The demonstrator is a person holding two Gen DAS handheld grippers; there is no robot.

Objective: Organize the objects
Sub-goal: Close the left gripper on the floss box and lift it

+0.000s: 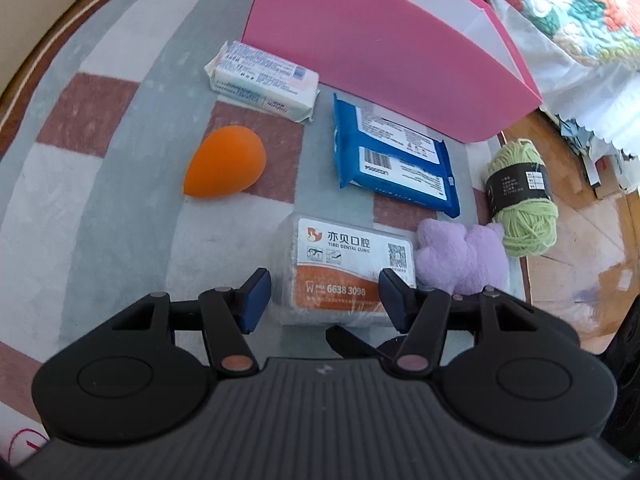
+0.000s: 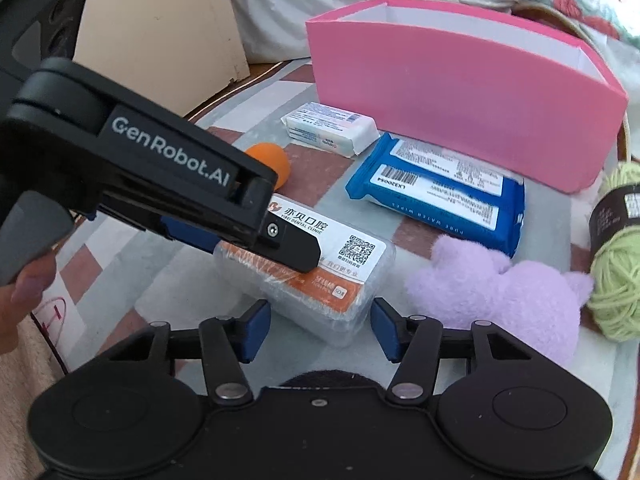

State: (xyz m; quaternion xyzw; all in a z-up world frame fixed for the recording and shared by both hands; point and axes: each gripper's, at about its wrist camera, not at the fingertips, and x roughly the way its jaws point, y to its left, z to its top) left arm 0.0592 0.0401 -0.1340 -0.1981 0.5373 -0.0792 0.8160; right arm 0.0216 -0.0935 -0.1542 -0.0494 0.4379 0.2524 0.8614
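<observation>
Left gripper (image 1: 324, 300): straddling the near end of the clear box (image 1: 344, 276), jaws part open, blue pads beside its short sides; whether they are pressing, cannot tell.
Right gripper (image 2: 318, 332): hovering at the box's near corner, jaws part open, pads apart from it, holding nothing.
Key relation: box lying just ahead of both tools, long axis running away from the left one; left hand nearer.
Box look: clear plastic, white-and-orange label with a square code, glossy wrap.
Beyond: pink bin (image 1: 384, 52) standing farther ahead, blue wipes pack (image 1: 394, 156) between.
</observation>
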